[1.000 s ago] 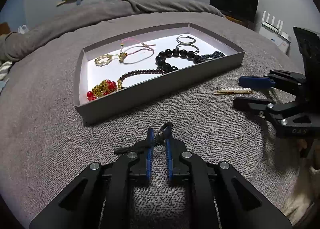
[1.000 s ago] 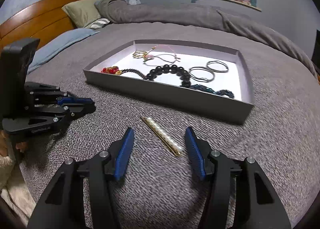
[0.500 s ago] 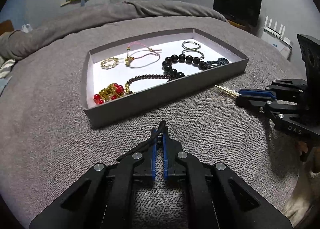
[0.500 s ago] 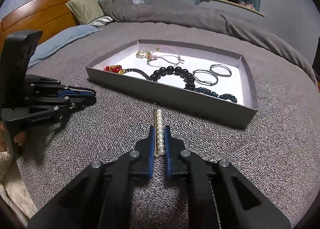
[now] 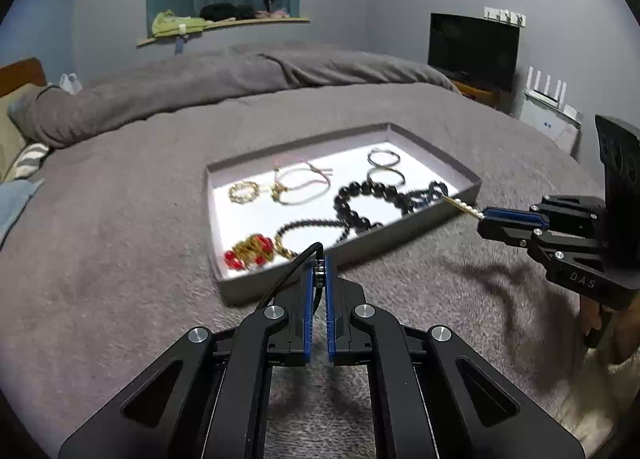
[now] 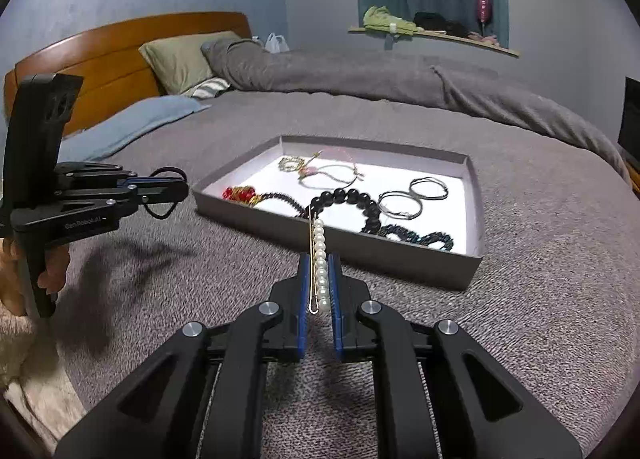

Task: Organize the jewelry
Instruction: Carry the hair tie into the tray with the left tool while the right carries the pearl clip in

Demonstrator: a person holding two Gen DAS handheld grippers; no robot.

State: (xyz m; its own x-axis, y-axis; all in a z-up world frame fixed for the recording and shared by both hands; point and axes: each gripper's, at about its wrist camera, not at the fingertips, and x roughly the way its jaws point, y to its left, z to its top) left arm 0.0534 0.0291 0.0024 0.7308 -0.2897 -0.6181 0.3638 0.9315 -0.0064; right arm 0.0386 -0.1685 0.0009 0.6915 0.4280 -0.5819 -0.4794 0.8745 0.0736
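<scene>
left fingers (image 5: 318, 261) clamp black hair tie (image 5: 294, 269); right fingers (image 6: 319, 259) clamp pearl hairpin (image 6: 319, 255), near tray (image 6: 340, 237).

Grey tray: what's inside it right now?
Inside the grey tray: large black bead bracelet, two silver hoops, red-and-gold piece, gold ring chain, pink cord bracelet. The near wall hides part of the floor.

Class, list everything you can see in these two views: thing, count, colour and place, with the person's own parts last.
tray: one, grey, on bed
bed: one, grey cover
large bead bracelet: one, black, in tray
hoops: two, silver, in tray
red and gold piece: one, tray corner
pillow: one, olive, by headboard
screen: one, black, by wall
pearl clip: one, white and gold, in right hand-held gripper
cord: one, black, in left hand-held gripper
</scene>
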